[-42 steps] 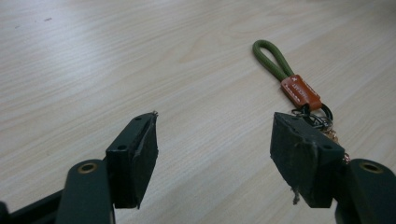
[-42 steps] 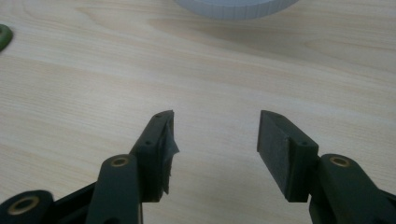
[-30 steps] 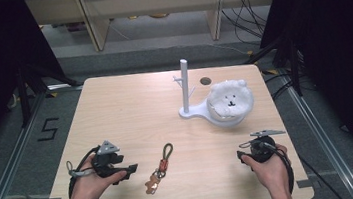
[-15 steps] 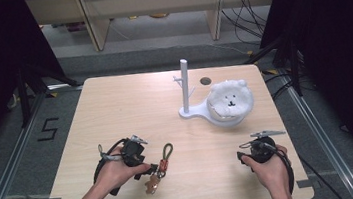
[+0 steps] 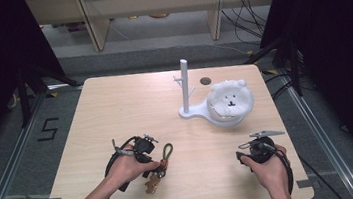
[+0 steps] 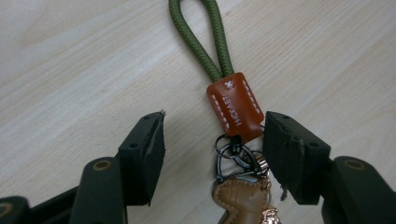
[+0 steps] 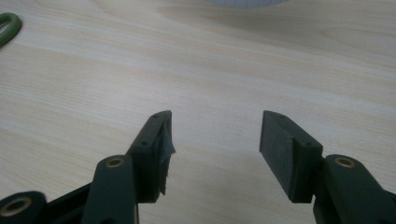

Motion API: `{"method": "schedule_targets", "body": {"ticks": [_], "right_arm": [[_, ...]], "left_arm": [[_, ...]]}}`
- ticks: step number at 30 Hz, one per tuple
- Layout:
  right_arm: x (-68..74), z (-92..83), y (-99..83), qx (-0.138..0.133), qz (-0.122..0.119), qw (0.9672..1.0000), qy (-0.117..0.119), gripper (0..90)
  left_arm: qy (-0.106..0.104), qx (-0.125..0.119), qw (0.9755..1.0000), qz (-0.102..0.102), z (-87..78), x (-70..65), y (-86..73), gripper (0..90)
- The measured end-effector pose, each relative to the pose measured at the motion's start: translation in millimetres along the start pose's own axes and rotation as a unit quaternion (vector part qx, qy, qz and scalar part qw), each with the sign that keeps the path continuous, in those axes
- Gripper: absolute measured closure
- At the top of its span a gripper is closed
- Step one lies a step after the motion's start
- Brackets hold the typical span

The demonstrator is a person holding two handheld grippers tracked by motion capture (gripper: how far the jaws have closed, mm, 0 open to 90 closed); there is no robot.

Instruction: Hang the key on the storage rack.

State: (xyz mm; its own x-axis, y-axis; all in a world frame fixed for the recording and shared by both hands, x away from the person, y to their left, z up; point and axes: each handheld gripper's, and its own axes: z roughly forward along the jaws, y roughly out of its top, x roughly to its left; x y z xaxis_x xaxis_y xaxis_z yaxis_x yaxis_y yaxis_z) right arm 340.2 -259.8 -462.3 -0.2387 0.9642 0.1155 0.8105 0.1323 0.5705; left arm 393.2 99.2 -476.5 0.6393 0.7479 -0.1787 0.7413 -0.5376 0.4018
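So the left tongs (image 6: 212, 140) sit low over the keychain (image 6: 233, 140) lying on the tabletop (image 5: 115, 111), jaws just closing in around its brown leather tab, not pinching yet. The right tongs (image 7: 215, 135) hover wide open, holding nothing.

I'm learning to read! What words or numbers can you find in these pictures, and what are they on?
"HickAEY", as best it reads, stitched-edge brown leather tag on the green cord keychain, with a small white cross above it.
"5", black tape mark on the grey floor left of the table.
The bear face on the white plush carries no words.
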Motion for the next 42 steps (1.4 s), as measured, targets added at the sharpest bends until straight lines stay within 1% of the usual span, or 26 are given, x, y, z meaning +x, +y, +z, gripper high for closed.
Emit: {"method": "schedule_targets", "body": {"ticks": [3,4,5,7,11,12,13,14,15,16,17,18,19,20,21,24,26,30,33,34,35,37,38,39,41,42], "right_arm": [[-0.2,1.6,-0.4,-0.002,-0.007,1.0000,0.003,44.8],[-0.2,2.6,-0.7,-0.002,-0.011,0.9999,0.004,44.8],[-0.1,2.9,-0.6,-0.002,-0.011,0.9999,0.005,44.8],[1.2,2.4,-0.2,0.002,-0.003,1.0000,0.007,44.7],[0.8,2.6,-0.3,0.002,-0.005,1.0000,0.005,44.7],[0.9,2.7,-0.3,0.001,-0.003,1.0000,0.005,44.7],[0.9,2.7,-0.3,0.001,-0.003,1.0000,0.005,44.7],[1.1,2.7,-0.3,0.001,-0.003,1.0000,0.005,44.7],[1.4,2.6,-0.4,0.001,-0.002,1.0000,0.005,44.7],[1.4,2.3,-0.4,0.001,-0.002,1.0000,0.006,44.7],[-0.7,3.2,-0.9,-0.001,-0.016,0.9999,-0.003,44.7],[-0.7,3.2,-0.9,-0.001,-0.016,0.9999,-0.003,44.7],[-0.7,3.1,-0.9,-0.002,-0.016,0.9999,-0.002,44.8],[-0.7,2.9,-1.1,-0.001,-0.016,0.9999,-0.003,44.8],[-0.7,2.9,-1.1,-0.001,-0.016,0.9999,-0.003,44.8],[1.7,2.9,-0.8,0.002,-0.002,1.0000,0.003,44.8],[0.8,4.5,-1.4,0.000,-0.014,0.9999,0.004,44.8],[0.9,5.3,-1.7,0.000,-0.016,0.9998,0.007,44.8],[0.0,6.0,-1.9,0.000,-0.019,0.9998,0.001,44.9],[2.1,4.1,-1.5,0.004,-0.003,1.0000,0.008,44.9],[2.1,4.1,-1.5,0.004,-0.003,1.0000,0.008,44.9],[1.7,4.0,-1.6,0.004,-0.003,1.0000,0.008,44.9],[2.0,3.8,-1.5,0.004,-0.002,1.0000,0.007,44.9],[-0.1,4.6,-2.1,0.000,-0.016,0.9998,0.006,44.9],[0.2,4.9,-2.1,-0.004,-0.011,0.9999,0.011,44.9],[-0.3,3.4,-2.0,-0.003,-0.012,0.9999,0.009,44.9]], "left_arm": [[0.005,0.004,1.0000,0.003,1.4,-2.5,2.4,40.3],[0.005,0.009,0.9999,-0.003,4.1,-5.1,4.1,40.7],[0.008,0.013,0.9999,0.004,4.7,-4.9,5.5,41.3],[0.009,0.016,0.9998,-0.001,5.8,-5.9,6.0,41.9],[0.006,0.021,0.9998,-0.001,8.1,-6.5,8.7,46.3],[0.006,0.026,0.9996,-0.010,8.2,-8.9,10.0,47.0],[0.006,0.026,0.9996,-0.010,8.2,-8.9,10.0,47.4],[0.005,0.028,0.9996,0.000,8.3,-7.8,11.4,47.4],[0.006,0.030,0.9995,-0.012,8.5,-10.3,11.8,48.6],[0.009,0.048,0.9987,0.016,7.7,-7.6,14.2,49.0],[0.009,0.048,0.9987,0.016,7.7,-7.6,14.2,49.1],[0.009,0.045,0.9989,-0.002,8.7,-10.7,14.2,49.1],[0.011,0.047,0.9988,0.010,9.1,-9.6,15.3,49.6],[0.010,0.050,0.9987,-0.002,9.9,-11.5,15.3,50.3],[0.011,0.053,0.9985,-0.004,10.8,-11.9,15.7,50.3],[0.014,0.062,0.9980,-0.003,13.8,-13.2,16.8,51.2],[0.017,0.065,0.9977,0.000,15.7,-15.2,18.4,52.0],[0.019,0.070,0.9973,0.003,16.0,-17.6,20.5,53.9],[0.021,0.064,0.9977,0.001,18.6,-19.1,21.9,54.8],[0.020,0.068,0.9974,0.003,18.5,-19.4,23.1,55.2],[0.020,0.068,0.9974,0.003,18.5,-19.4,23.1,55.7],[0.028,0.071,0.9969,0.017,18.5,-20.4,23.2,58.3],[0.028,0.071,0.9969,0.017,18.5,-20.4,23.2,59.1],[0.032,0.069,0.9970,0.017,18.7,-21.4,22.6,60.0],[0.046,0.064,0.9955,0.052,18.5,-22.0,21.0,61.6],[0.055,0.062,0.9941,0.070,18.3,-23.3,19.5,66.4]]}}
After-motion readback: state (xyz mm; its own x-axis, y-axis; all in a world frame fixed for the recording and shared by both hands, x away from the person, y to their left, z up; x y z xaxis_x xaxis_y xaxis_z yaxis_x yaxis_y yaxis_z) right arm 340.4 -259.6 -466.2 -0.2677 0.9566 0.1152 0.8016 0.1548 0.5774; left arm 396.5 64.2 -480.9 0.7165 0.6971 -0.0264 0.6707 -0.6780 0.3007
